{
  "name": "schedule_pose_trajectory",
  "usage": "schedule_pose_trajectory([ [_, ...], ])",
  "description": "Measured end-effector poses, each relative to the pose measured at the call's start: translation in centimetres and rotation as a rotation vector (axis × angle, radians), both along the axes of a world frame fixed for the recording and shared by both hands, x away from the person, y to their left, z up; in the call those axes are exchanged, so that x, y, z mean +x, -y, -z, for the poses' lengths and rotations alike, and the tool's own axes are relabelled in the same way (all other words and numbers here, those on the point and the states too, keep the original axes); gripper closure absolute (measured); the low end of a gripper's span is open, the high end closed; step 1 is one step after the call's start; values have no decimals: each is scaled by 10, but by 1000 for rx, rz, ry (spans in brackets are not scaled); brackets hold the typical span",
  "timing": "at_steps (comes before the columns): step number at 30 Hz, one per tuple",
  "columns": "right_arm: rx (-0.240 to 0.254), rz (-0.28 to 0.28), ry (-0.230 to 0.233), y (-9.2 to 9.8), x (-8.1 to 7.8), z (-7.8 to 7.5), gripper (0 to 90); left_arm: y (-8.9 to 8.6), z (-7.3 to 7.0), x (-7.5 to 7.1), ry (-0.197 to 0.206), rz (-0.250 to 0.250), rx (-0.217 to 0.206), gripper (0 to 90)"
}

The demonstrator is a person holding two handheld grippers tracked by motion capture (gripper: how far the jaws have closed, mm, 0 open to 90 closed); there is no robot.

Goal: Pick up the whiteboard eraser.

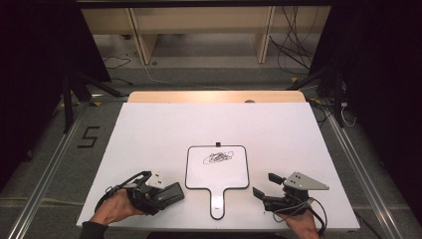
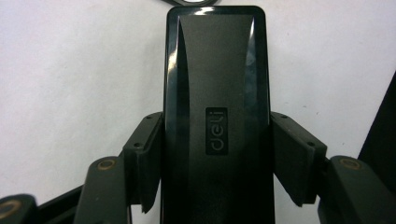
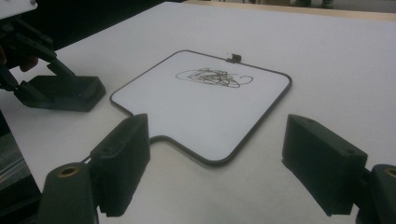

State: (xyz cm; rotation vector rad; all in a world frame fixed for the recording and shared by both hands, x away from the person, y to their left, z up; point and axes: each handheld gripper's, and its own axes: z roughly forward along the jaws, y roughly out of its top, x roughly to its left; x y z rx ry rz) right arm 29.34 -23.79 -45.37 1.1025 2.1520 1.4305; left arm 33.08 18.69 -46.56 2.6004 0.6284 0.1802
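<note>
A small white board with a handle [image 1: 217,172] lies flat on the white table [image 1: 149,129], with a black scribble [image 1: 217,158] near its top edge. Left of it, my left gripper [image 1: 155,196] is shut on a black block eraser [image 1: 169,192] that rests on the table. In the left gripper view both pads [image 2: 148,154] press the sides of the eraser [image 2: 215,93], which carries a small logo. My right gripper [image 1: 266,185] stands open right of the board's handle, nothing between its fingers. The right gripper view looks across the board [image 3: 201,107] and scribble [image 3: 210,77] from my right gripper [image 3: 219,172] toward the eraser [image 3: 65,91].
A small black clip [image 1: 218,144] sits at the board's far edge. Bare white table stretches behind and beside the board. Beyond the table's far wooden edge [image 1: 214,96] are floor cables and shelf legs. A hand [image 1: 112,209] holds each gripper at the near edge.
</note>
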Motion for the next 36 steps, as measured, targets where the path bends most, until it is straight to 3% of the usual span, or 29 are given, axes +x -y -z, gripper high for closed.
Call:
schedule_pose_trajectory([
  [3, 4, 1, -2, 0, 0, 0, 242, 0, -2, 0, -1, -6, 1, 402],
  [10, 16, 8, -1, 2, 0, 0, 242, -3, -16, -1, 12, -48, -94, 403],
  [16, 21, 11, -3, 3, 1, -1, 242, 8, -26, 3, 37, -113, -177, 403],
  [25, 22, 13, -7, 4, 0, 0, 242, 30, -34, 23, 60, -187, -205, 403],
  [36, 24, 15, -10, 4, 0, 0, 242, 54, -36, 43, 69, -193, -214, 402],
])
